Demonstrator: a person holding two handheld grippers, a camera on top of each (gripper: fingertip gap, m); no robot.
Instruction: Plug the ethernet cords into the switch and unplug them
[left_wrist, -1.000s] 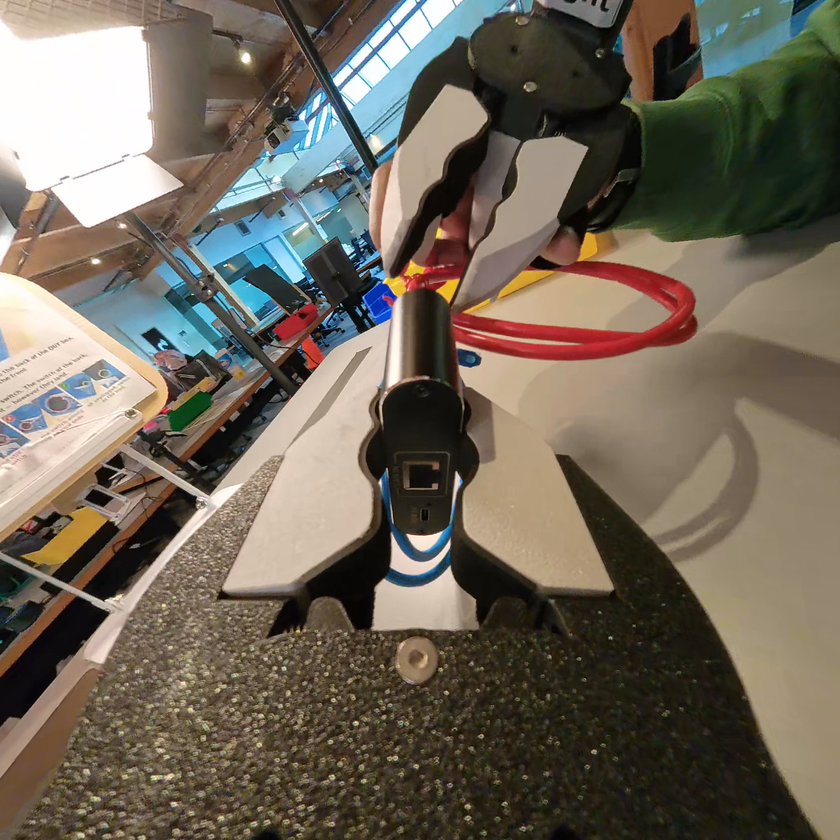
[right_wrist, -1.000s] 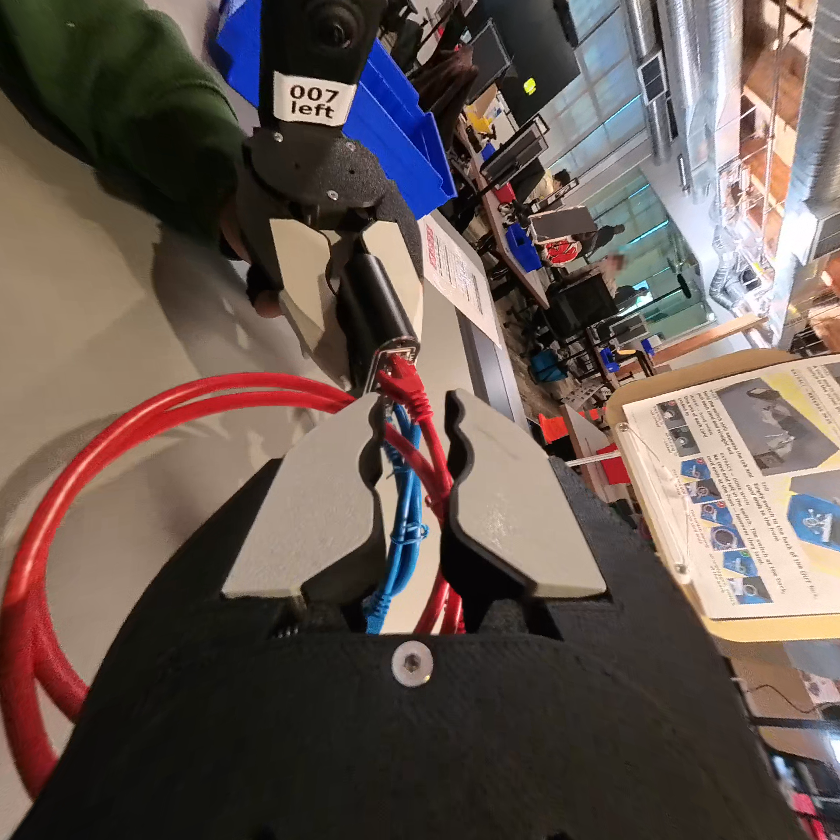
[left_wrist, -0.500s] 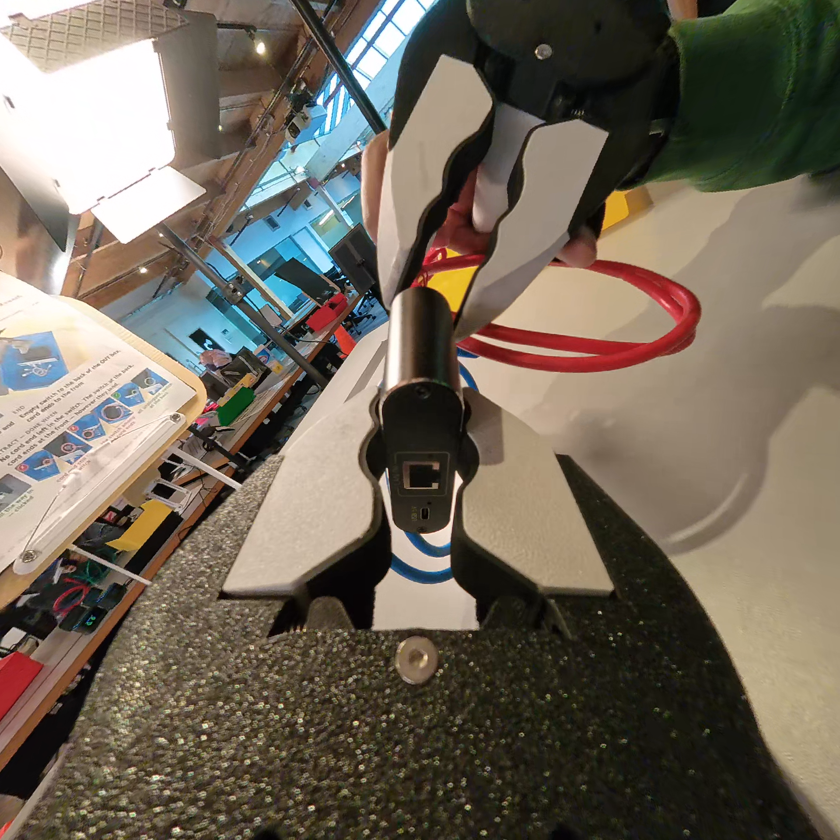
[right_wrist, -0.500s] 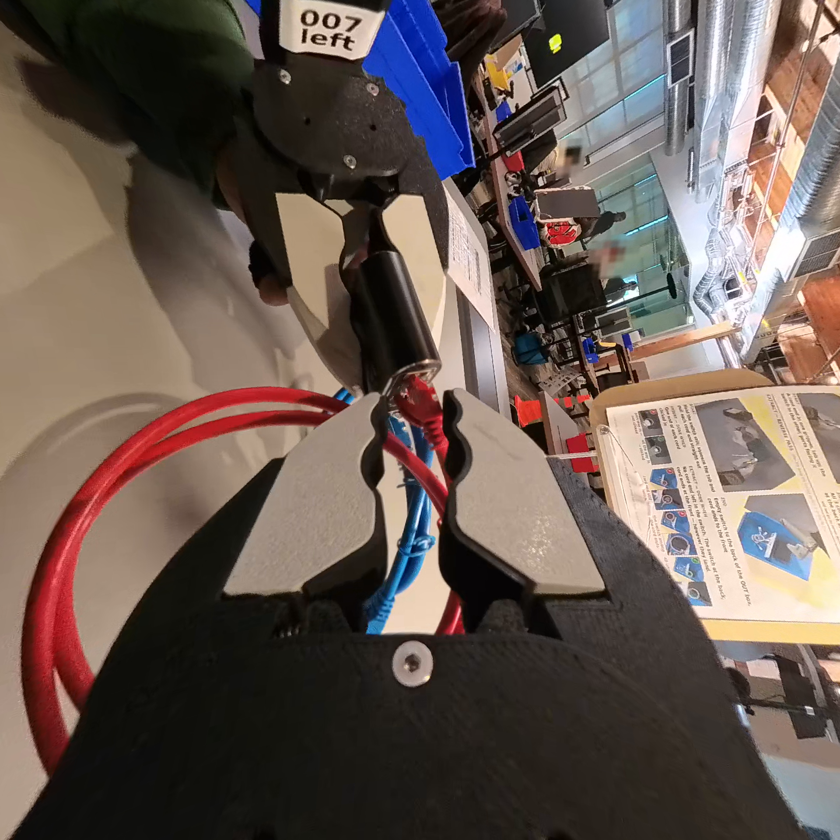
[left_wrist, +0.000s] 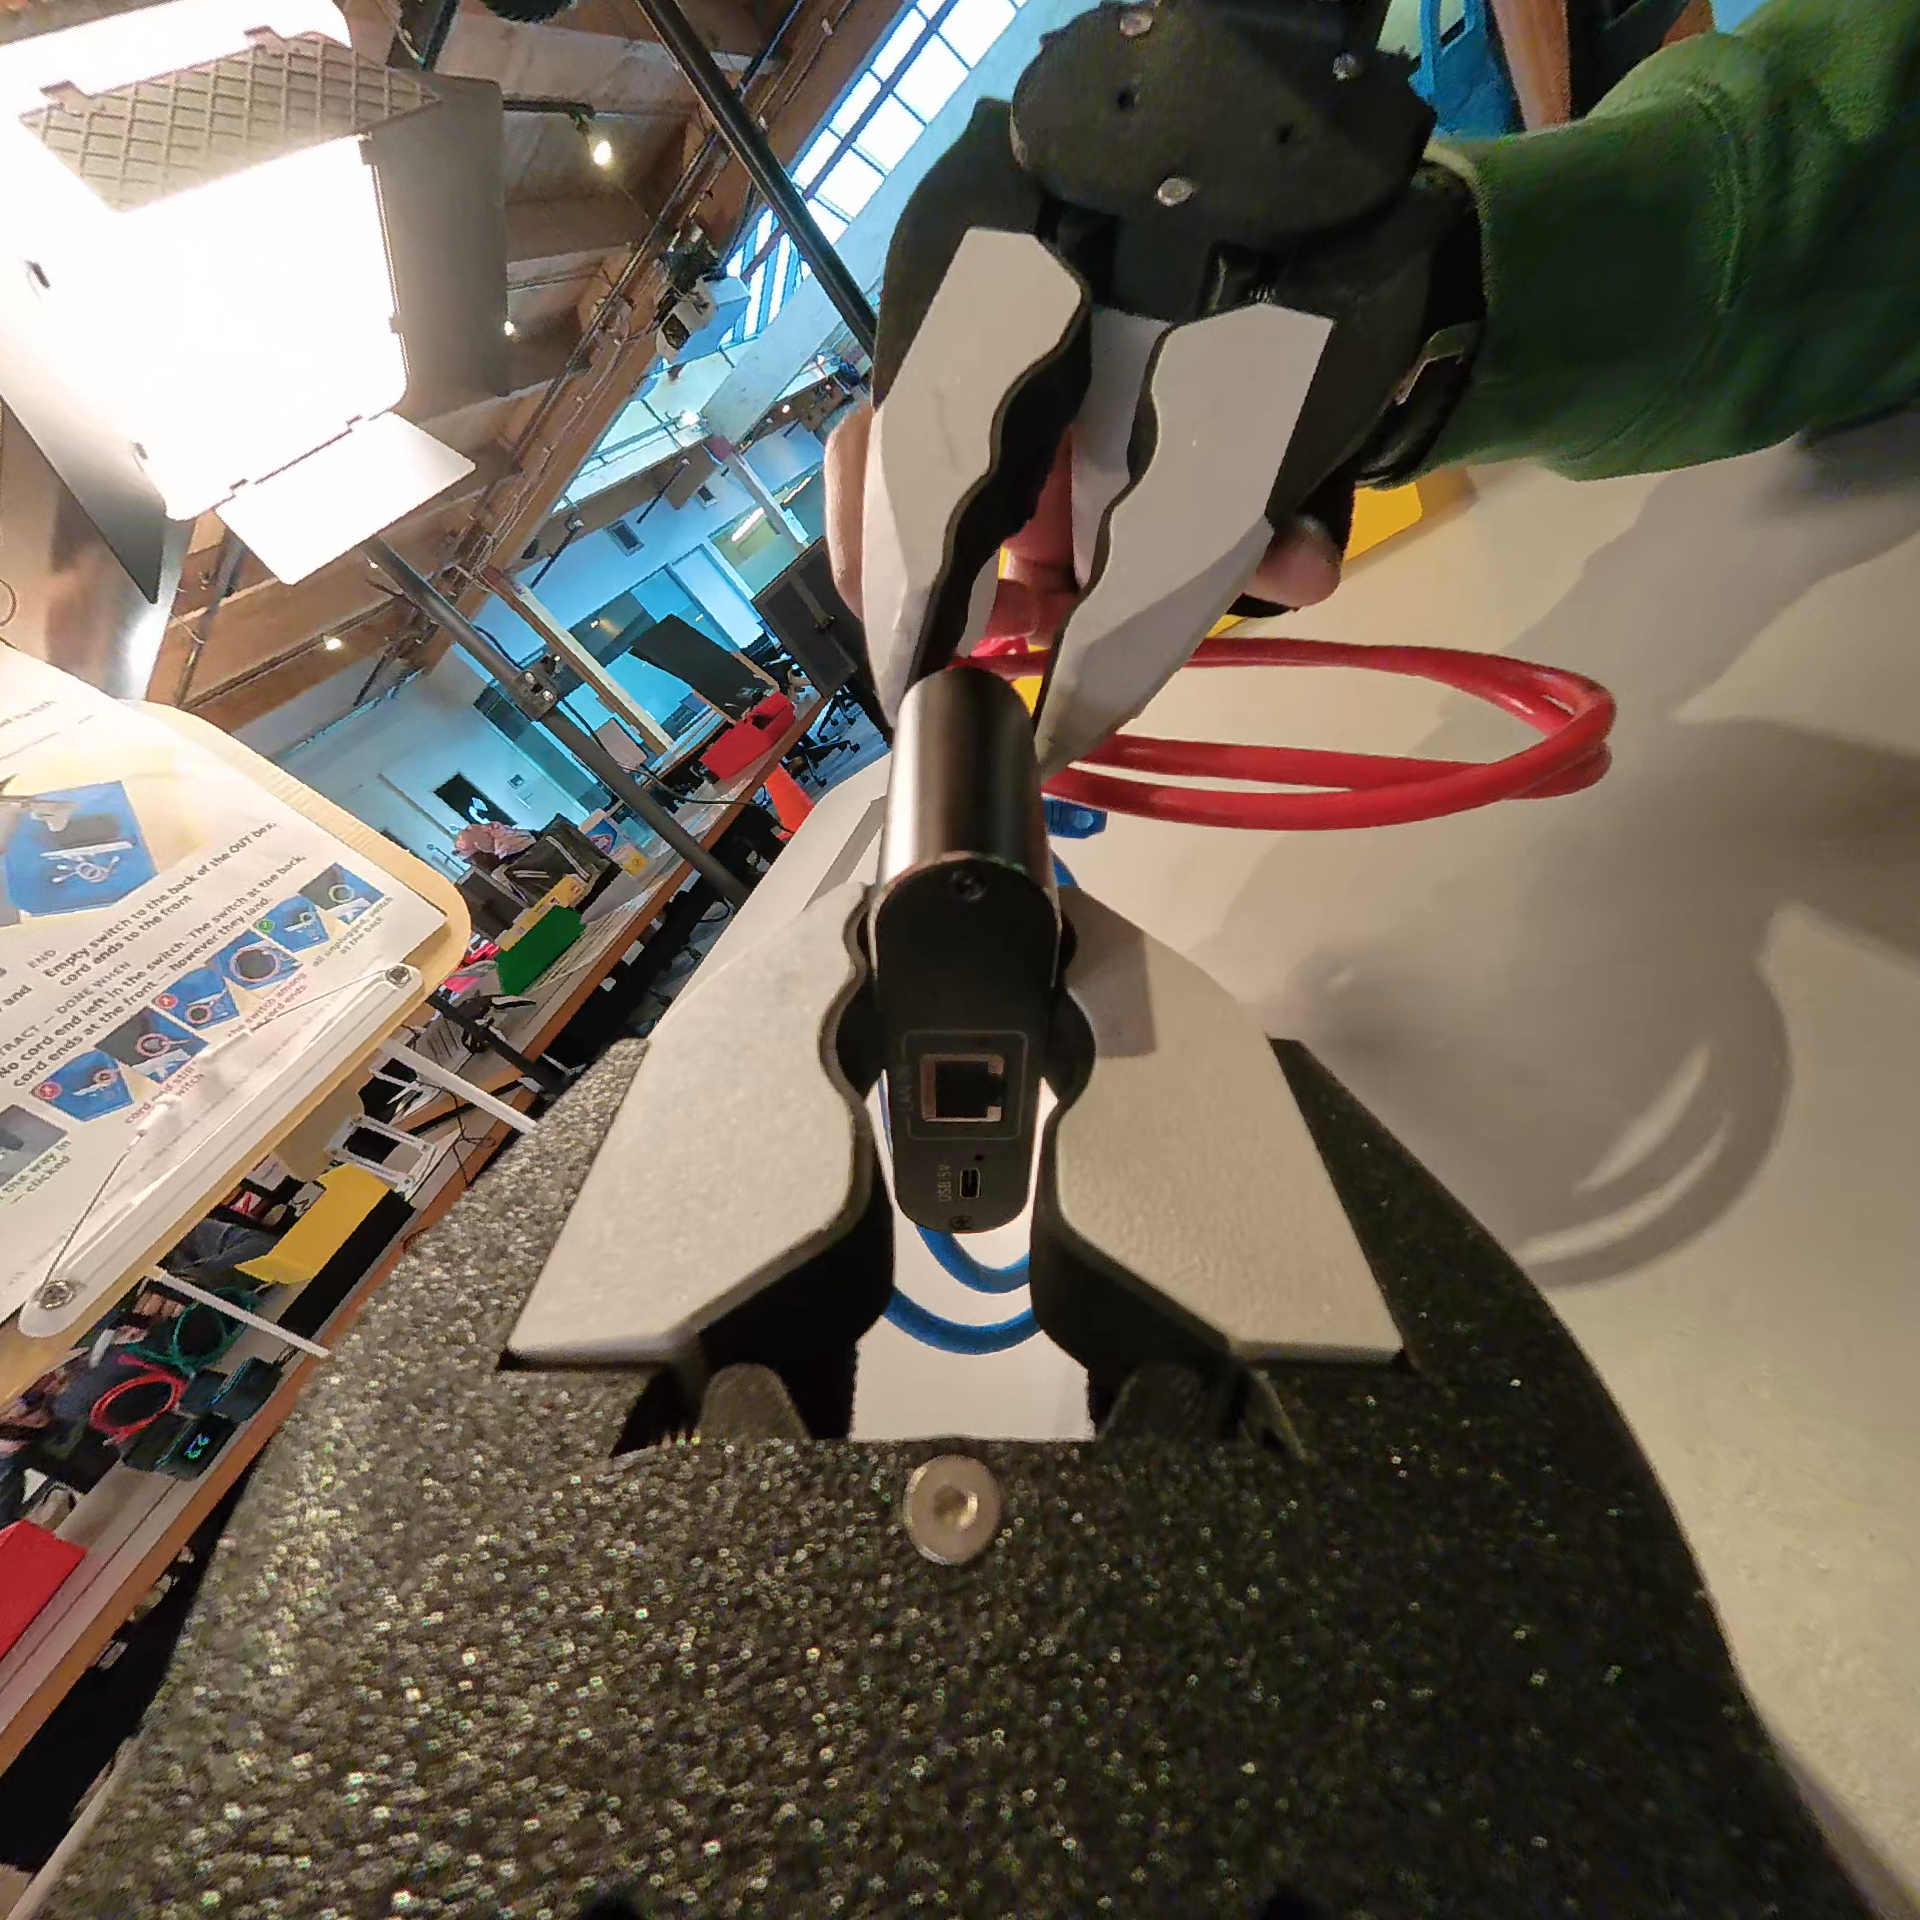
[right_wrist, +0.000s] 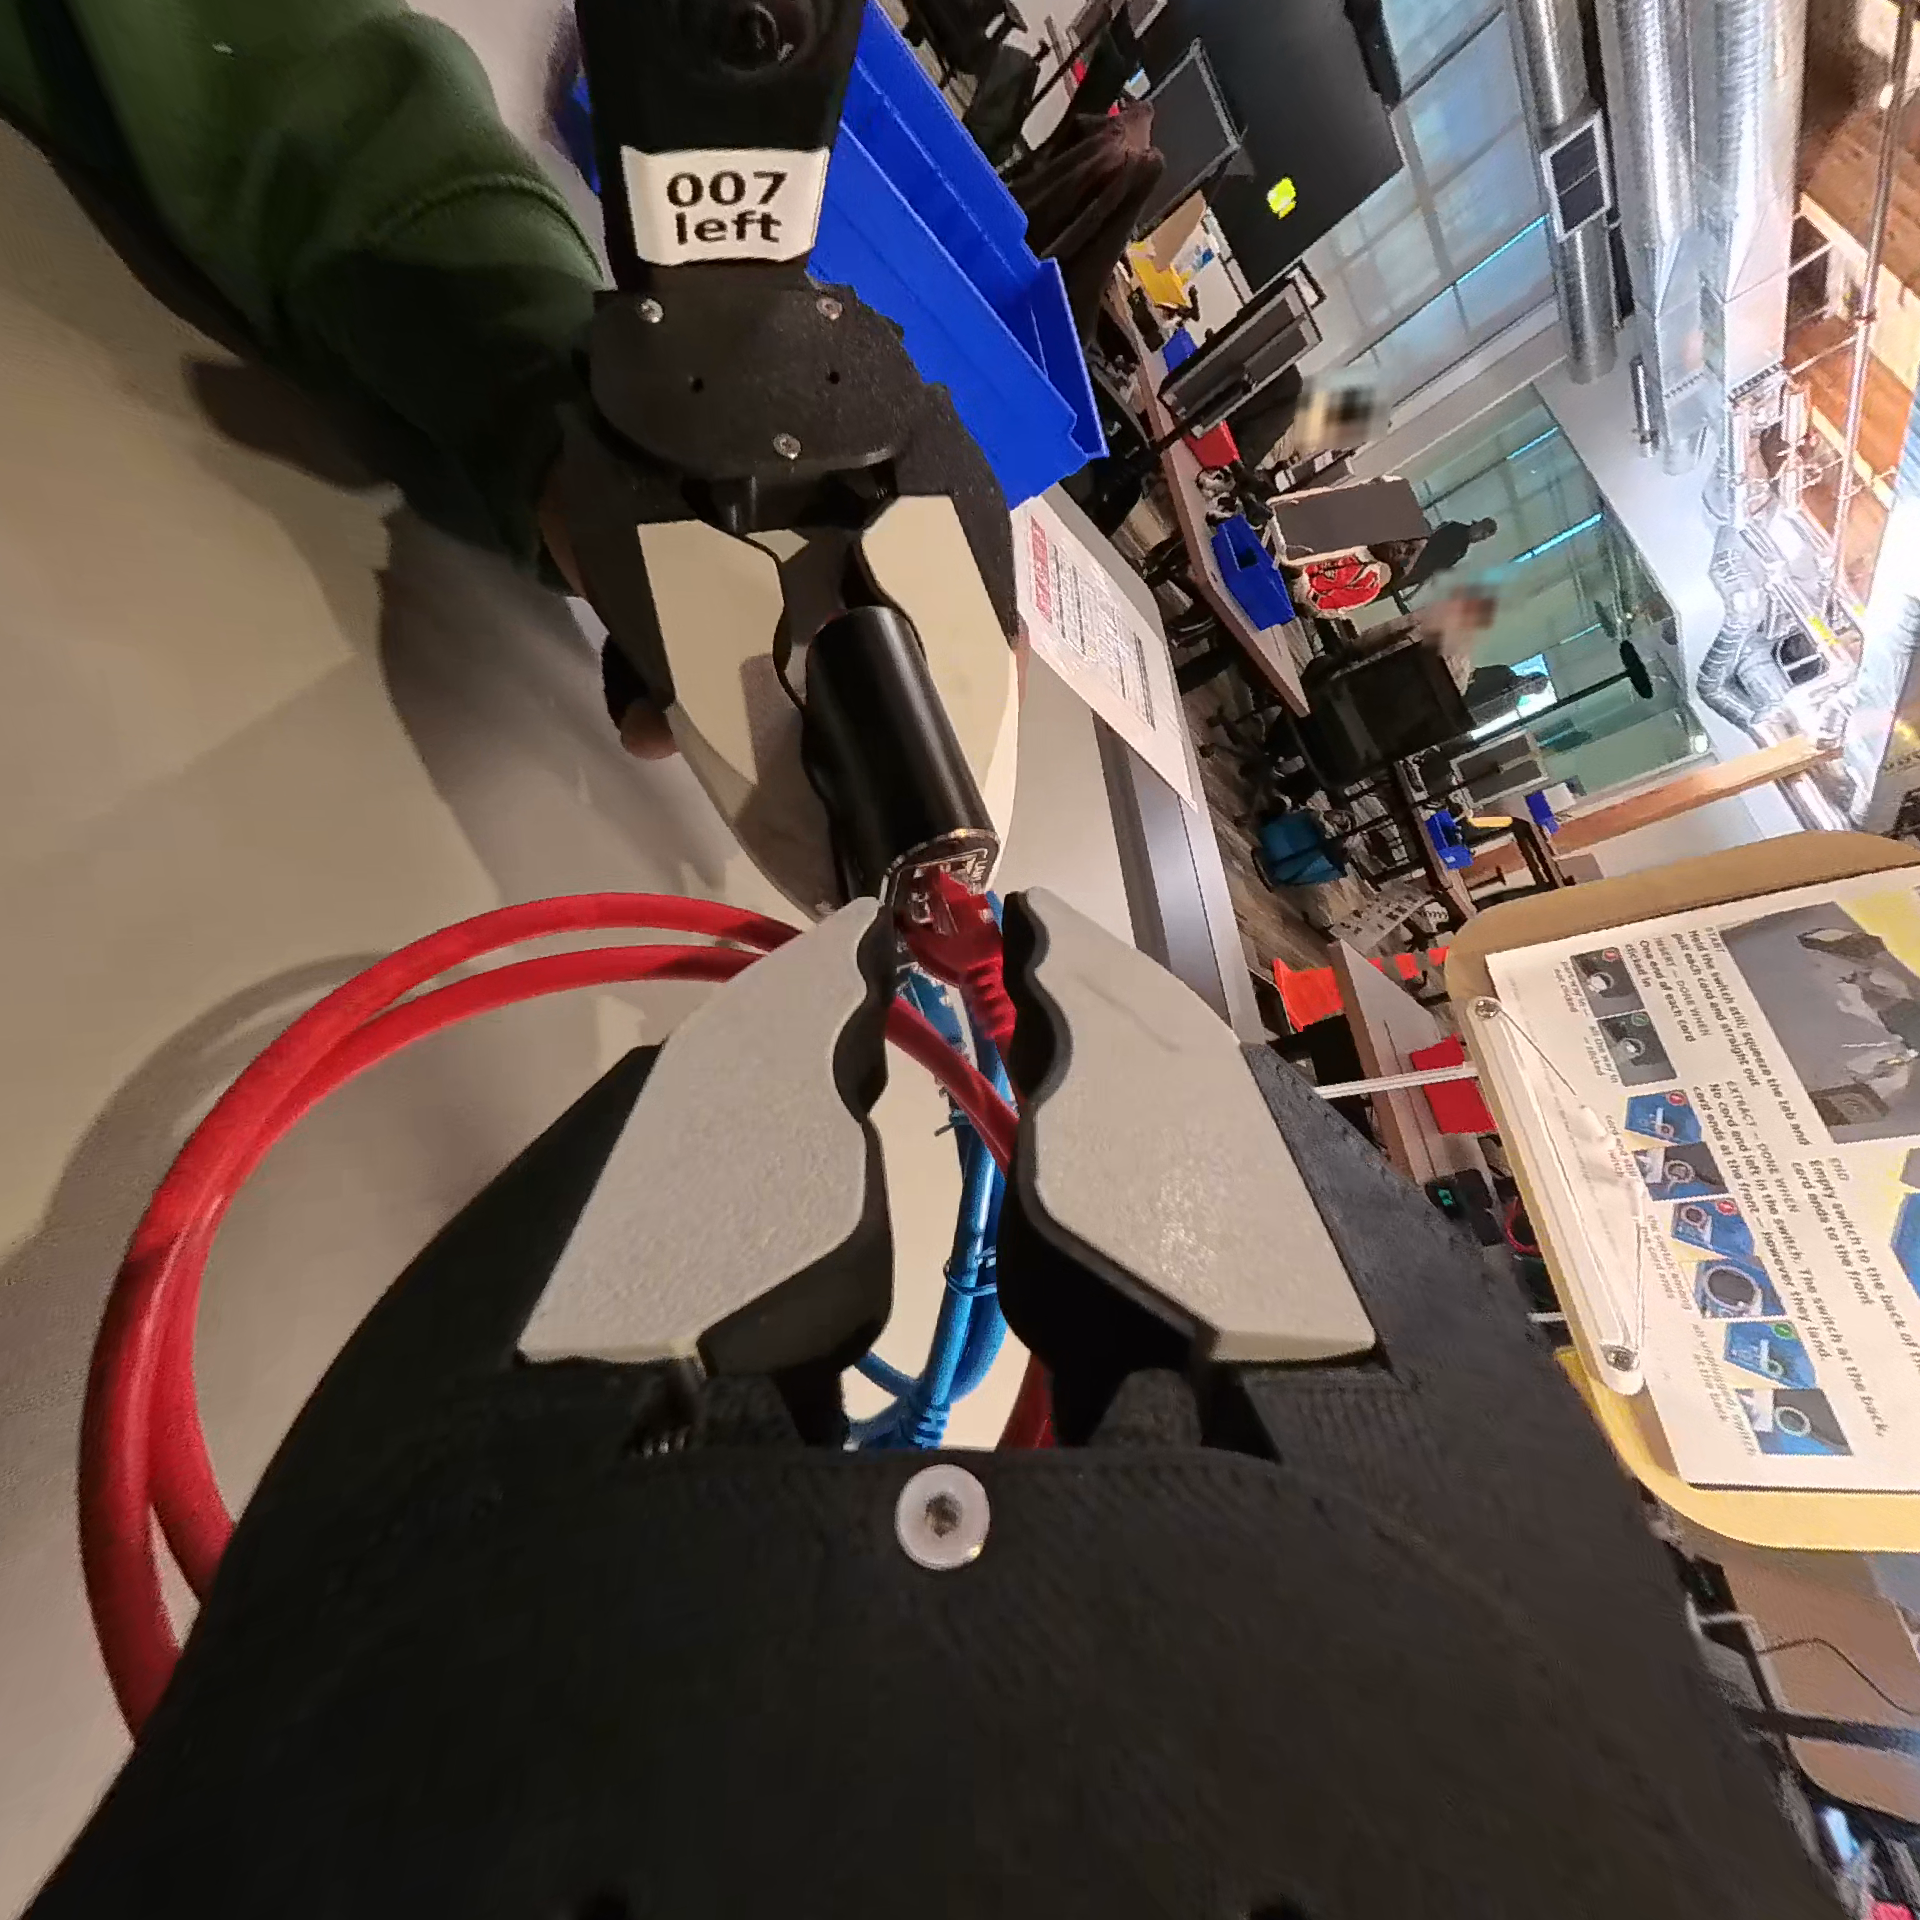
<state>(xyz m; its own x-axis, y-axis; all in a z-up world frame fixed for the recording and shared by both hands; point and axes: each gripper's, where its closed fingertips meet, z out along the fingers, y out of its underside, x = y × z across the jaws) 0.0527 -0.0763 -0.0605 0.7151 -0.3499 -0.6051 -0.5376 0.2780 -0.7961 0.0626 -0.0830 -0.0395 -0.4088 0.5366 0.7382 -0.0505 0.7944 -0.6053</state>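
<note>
Right wrist view: right gripper (right_wrist: 940, 971) pinching red cord plug (right_wrist: 961, 951) seated in black switch (right_wrist: 894, 748), itself clamped in left gripper (left_wrist: 961, 1049) above the table (left_wrist: 1558, 987); risk: angled pull with latch tab unpressed, jamming the plug or twisting the switch loose.

The switch (left_wrist: 961, 831) looked like smooth, satin-black metal, perhaps plastic. Each claw body (right_wrist: 935, 1714) was rough, grainy black plastic with matt grey pads (right_wrist: 727, 1143). Red cord (right_wrist: 312, 1018) glossy rubbery; desk (left_wrist: 1558, 1039) smooth, matt.

One switch (left_wrist: 961, 935), one red cord (left_wrist: 1351, 769), one blue cord (right_wrist: 961, 1226), two hand-held grippers
</note>
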